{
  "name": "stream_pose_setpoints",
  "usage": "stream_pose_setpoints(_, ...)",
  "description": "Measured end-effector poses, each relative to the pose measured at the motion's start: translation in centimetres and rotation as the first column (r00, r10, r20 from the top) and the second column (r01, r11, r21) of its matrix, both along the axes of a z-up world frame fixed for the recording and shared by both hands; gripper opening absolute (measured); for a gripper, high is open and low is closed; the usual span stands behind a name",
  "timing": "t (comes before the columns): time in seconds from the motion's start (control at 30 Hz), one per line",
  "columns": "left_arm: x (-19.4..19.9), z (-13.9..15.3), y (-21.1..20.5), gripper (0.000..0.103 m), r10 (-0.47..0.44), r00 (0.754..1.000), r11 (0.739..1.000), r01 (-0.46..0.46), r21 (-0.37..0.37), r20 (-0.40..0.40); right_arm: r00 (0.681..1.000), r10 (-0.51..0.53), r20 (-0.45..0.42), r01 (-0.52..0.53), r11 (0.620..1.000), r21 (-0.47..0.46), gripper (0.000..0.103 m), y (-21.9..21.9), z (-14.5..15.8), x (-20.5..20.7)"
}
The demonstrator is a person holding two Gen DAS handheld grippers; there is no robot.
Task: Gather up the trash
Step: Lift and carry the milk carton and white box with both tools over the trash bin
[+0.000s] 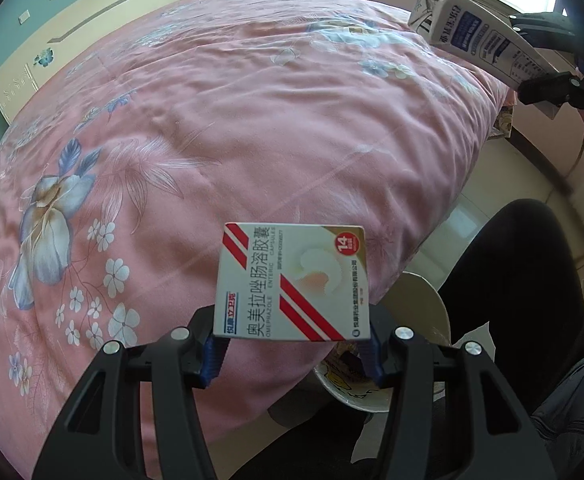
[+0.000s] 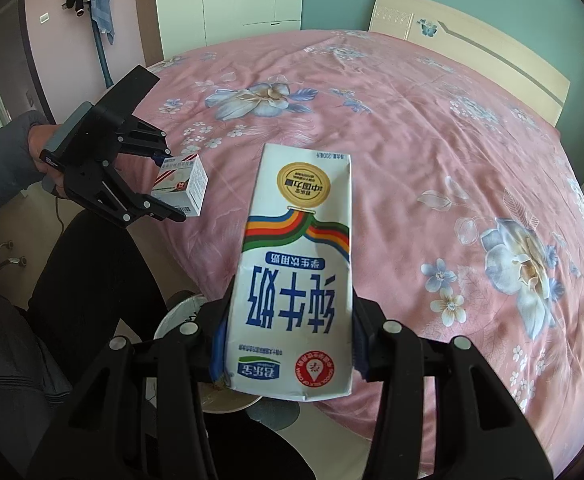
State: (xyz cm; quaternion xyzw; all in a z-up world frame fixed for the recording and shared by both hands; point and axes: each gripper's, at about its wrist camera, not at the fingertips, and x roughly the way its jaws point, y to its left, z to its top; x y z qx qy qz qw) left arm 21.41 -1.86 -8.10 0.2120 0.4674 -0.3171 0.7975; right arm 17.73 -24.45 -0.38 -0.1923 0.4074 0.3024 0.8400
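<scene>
Left wrist view: the left hand-held gripper (image 1: 292,344) is clenched on a medicine box (image 1: 294,282), its blue pads pressing the box's two short sides near the lower edge, so most of the box stands out unsupported above the bed (image 1: 252,120). Right wrist view: the right hand-held gripper (image 2: 288,344) is clenched on a milk carton (image 2: 296,272), held low on its body with the long upper part projecting forward over the pink floral bedcover. Both items are carried in the air, clear of the bed surface. Below the grippers, beside the person's dark-trousered leg (image 1: 504,280), a round white bin (image 1: 420,320) stands on the floor at the bed's edge; its mouth is partly hidden behind the jaws.

Risks, as judged: either item is gripped near one end and could pivot or slip out if tilted sharply; the carton's thin walls may buckle under the pads and, if any liquid remains, leak onto the bedcover; releasing both together over a narrow opening could send one onto the floor or the bed.

Count: two grippers, one medicine box, one milk carton, one bin, one bed
</scene>
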Motion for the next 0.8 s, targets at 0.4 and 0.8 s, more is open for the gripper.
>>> stream_pose_setpoints(0.4, -5.8, -2.7, 1.3, 0.057, 0.018, 0.998, 0.999, -0.02, -0.033, -0.053, 0.997, 0.075, -0.018, -0.075, 0.997, -0.017, 0.048, 1.3, -1.5, -4.5)
stream_pose_setpoints(0.8, -10.7, -4.4, 0.0, 0.057, -0.052, 0.995, 0.998, 0.047, -0.052, -0.087, 0.984, 0.141, -0.109, -0.144, 0.989, -0.023, 0.048, 2.8, -6.3, -8.3)
